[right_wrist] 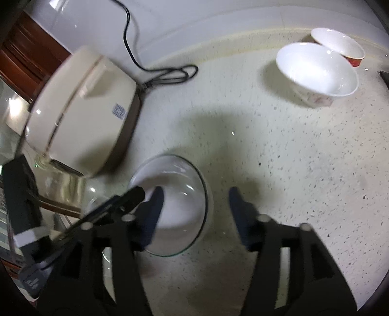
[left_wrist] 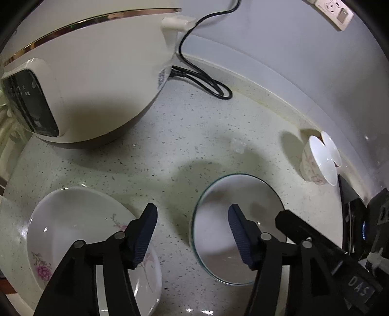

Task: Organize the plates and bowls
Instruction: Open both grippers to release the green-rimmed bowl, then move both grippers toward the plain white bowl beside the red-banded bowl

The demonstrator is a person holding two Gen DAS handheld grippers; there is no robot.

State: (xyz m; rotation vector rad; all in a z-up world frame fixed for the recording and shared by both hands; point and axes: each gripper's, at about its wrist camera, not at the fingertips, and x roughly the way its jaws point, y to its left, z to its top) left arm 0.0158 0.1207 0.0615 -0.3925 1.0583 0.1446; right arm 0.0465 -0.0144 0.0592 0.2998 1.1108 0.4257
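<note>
A clear glass plate (left_wrist: 218, 218) lies on the speckled counter; it also shows in the right wrist view (right_wrist: 180, 194). A white floral plate (left_wrist: 73, 223) lies to its left. My left gripper (left_wrist: 193, 233) is open and empty, hovering between the two plates, its right finger over the glass plate. My right gripper (right_wrist: 195, 214) is open and empty, its left finger over the glass plate. A white floral bowl (left_wrist: 318, 162) stands at the right; it shows too in the right wrist view (right_wrist: 316, 70), with a red-sided bowl (right_wrist: 340, 46) behind it.
A cream rice cooker (left_wrist: 85, 80) stands at the back left, also in the right wrist view (right_wrist: 82, 116), with its black cord (left_wrist: 201, 77) coiled by the wall. A power strip (left_wrist: 335, 12) hangs on the wall. The counter (right_wrist: 291, 158) ends at the backsplash.
</note>
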